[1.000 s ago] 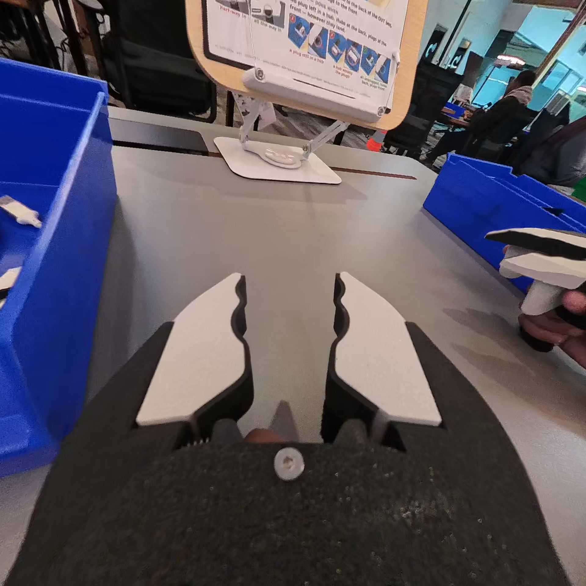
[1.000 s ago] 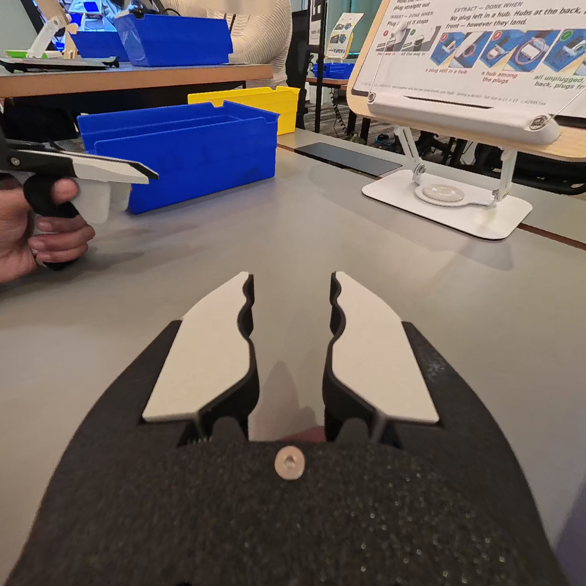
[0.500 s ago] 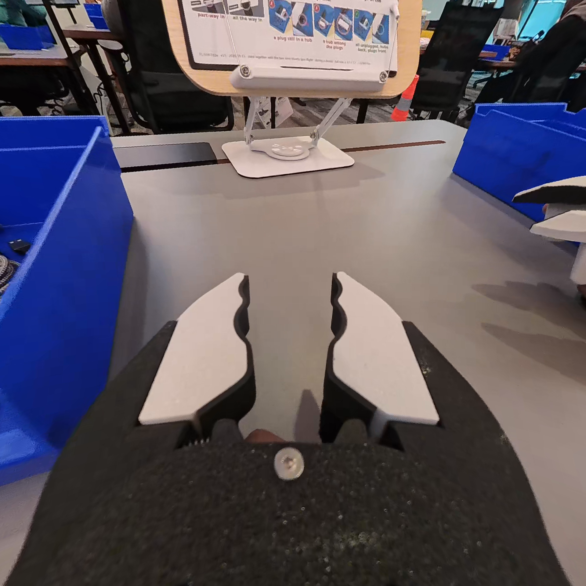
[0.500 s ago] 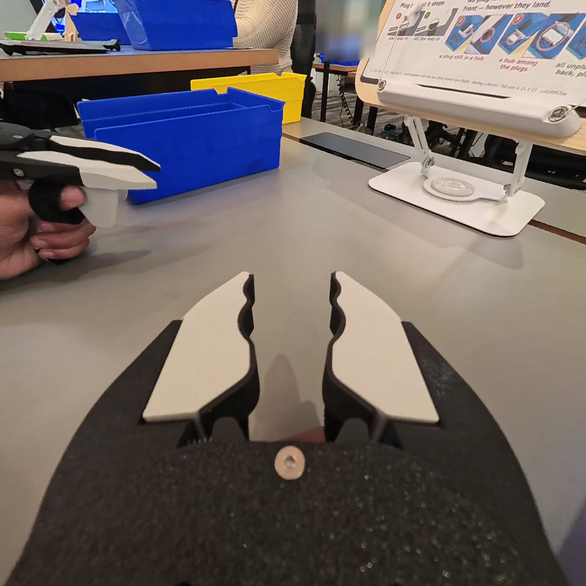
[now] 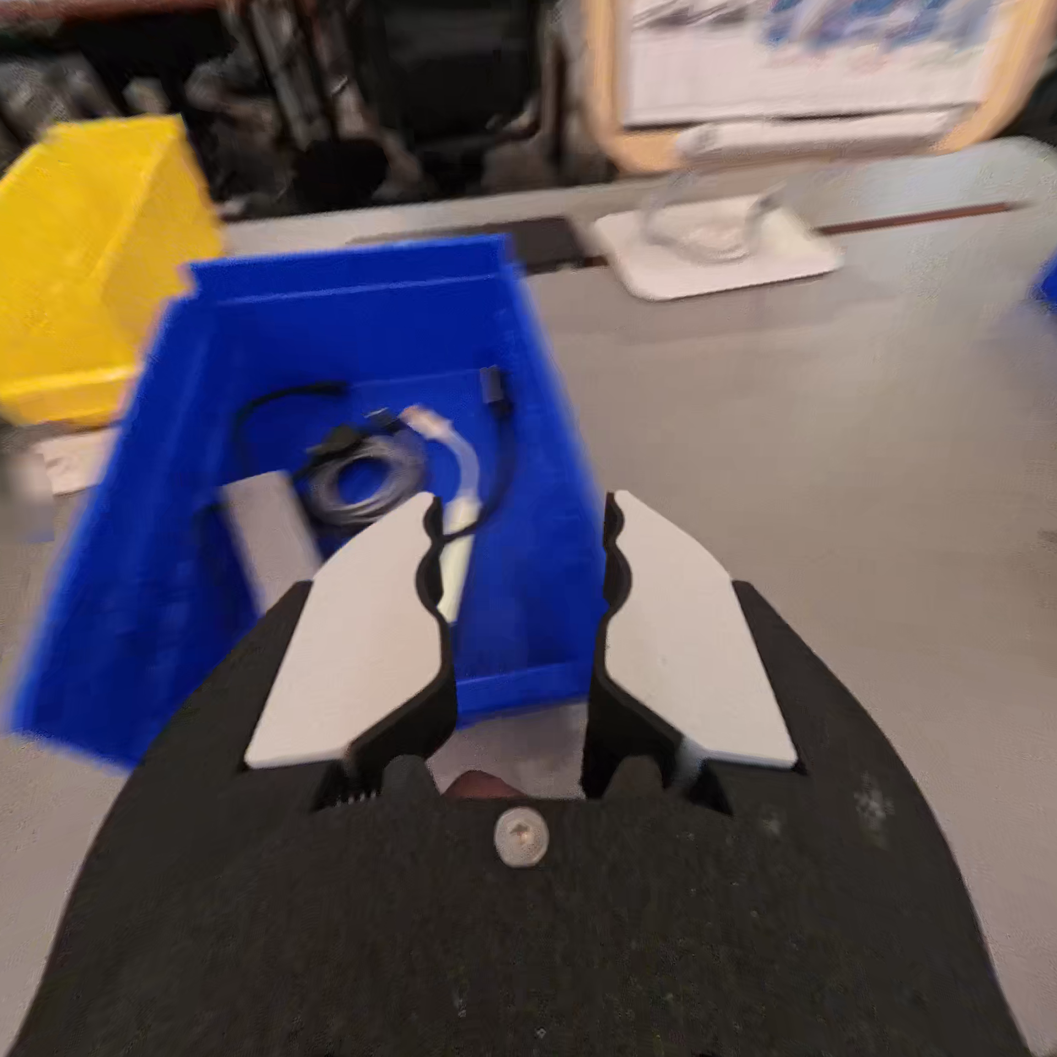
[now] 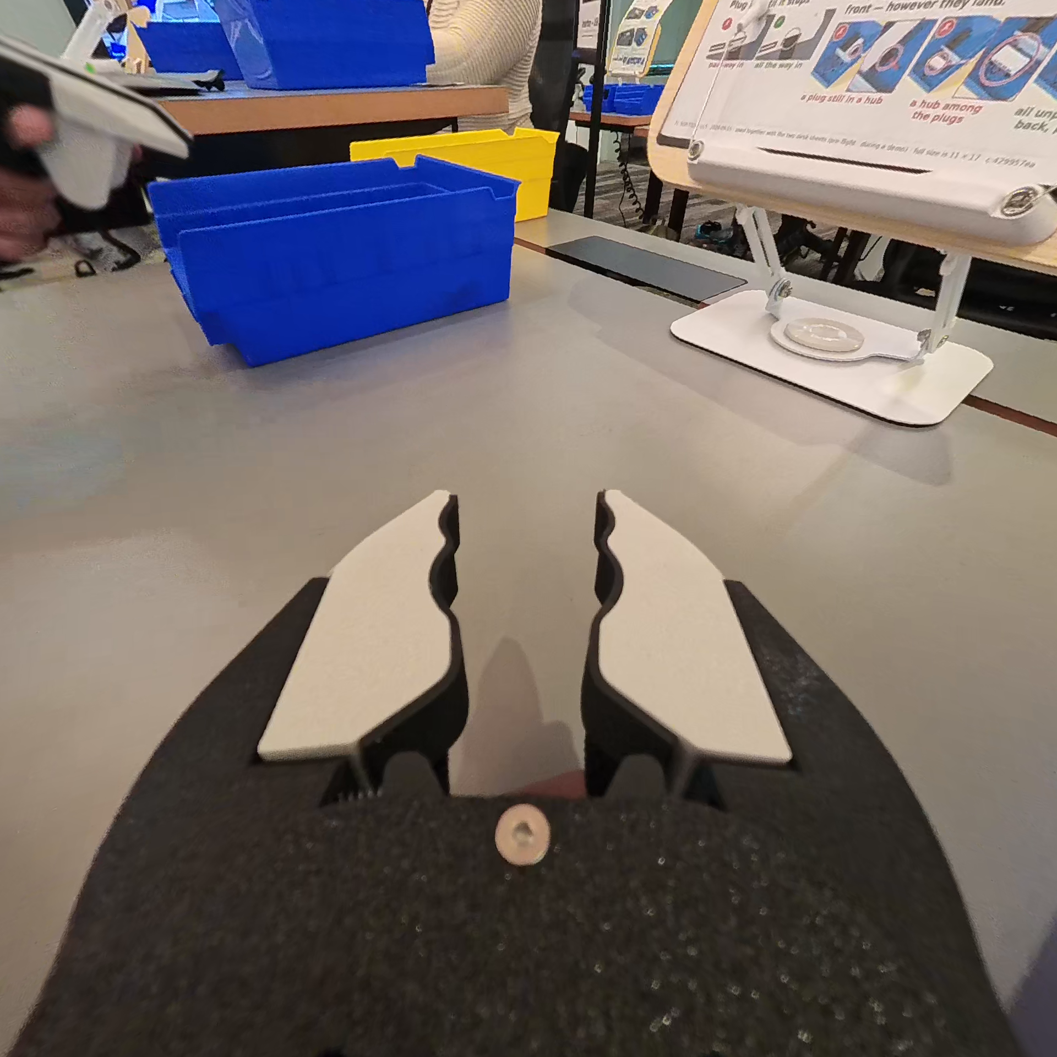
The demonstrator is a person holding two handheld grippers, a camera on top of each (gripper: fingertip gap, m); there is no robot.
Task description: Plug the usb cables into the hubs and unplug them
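Swinging toward the table's left edge, the left gripper (image 5: 520, 509) now faces the blue plastic bin (image 5: 549, 400) holding coiled black and white USB cables (image 5: 366, 480), fingers spread, empty. Right gripper (image 6: 526, 503) stays spread over bare table (image 6: 572, 429). Retrieval begins.

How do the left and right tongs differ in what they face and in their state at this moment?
The left tongs point down into a blue bin holding cables; the right tongs point across bare grey table, level with it. The left wrist view is motion-blurred; the right wrist view is sharp. Nothing lies between the right tongs; a white cable in the bin shows through the left tongs' gap, ungripped. Both are open and empty.
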